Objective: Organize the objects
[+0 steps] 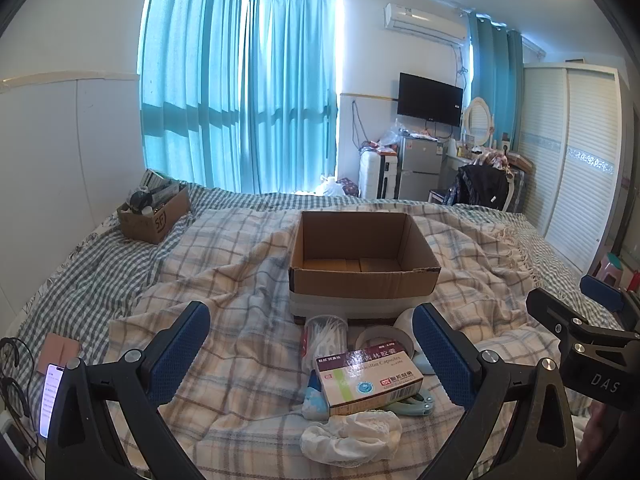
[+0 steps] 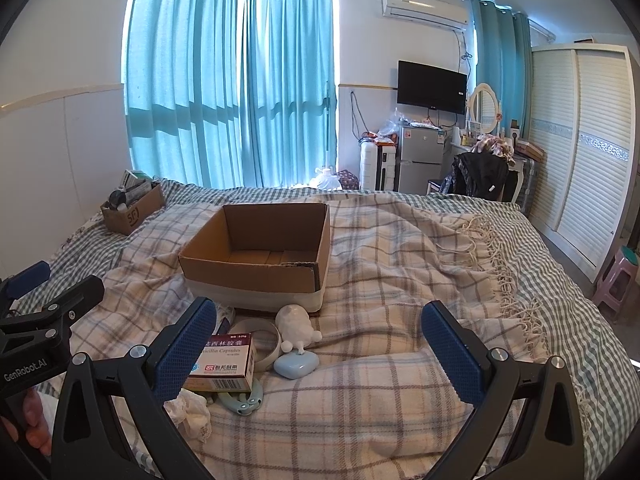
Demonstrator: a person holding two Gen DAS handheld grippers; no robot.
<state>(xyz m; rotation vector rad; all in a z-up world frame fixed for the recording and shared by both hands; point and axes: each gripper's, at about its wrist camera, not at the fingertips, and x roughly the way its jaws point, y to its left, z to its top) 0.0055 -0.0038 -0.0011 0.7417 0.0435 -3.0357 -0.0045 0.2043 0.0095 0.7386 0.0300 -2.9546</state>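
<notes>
The medicine box [image 1: 370,378], glossy cardboard with its long axis running left to right, tops a small pile at lower centre of the left wrist view, between the wide-open, empty left gripper [image 1: 312,356]. The right gripper [image 2: 320,354], likewise spread and empty, has the pile at its left finger, so the left looks nearer. Behind stands the empty cardboard box [image 1: 364,276] on the soft plaid bed [image 1: 240,360].

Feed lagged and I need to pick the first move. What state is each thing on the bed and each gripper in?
Cardboard box: open, upright, empty.
Small box: open, full of items.
Medicine box: closed, lying flat on the pile.
Swab jar: lying on its side.
Tape roll: lying flat.
Phone: screen lit.
Left gripper: open, empty.
Right gripper: open, empty.
</notes>
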